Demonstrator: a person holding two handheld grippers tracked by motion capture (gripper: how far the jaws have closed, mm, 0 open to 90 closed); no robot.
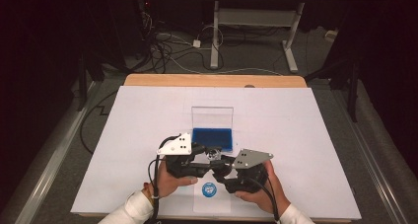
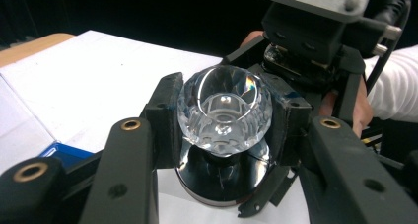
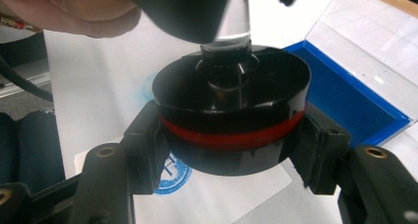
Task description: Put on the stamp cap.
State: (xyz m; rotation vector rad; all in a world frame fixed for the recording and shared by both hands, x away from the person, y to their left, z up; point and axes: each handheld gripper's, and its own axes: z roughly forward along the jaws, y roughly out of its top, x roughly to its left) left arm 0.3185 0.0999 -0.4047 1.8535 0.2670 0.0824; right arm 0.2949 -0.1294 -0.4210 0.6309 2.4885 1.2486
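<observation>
Stamp held aloft, left gripper clamping crystal knob, right gripper (lower) clamping black base.

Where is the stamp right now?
The stamp is held above the table's near centre, over the blue round print: left gripper clamps its crystal knob, right gripper its black base.

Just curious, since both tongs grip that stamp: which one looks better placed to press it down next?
Probably left: the left tongs clamp the crystal knob on top, where pressing happens. The right tongs hold the stamp's black base.

a lab-like recording room: black curtains, loose floor cables, a white-covered table.
</observation>
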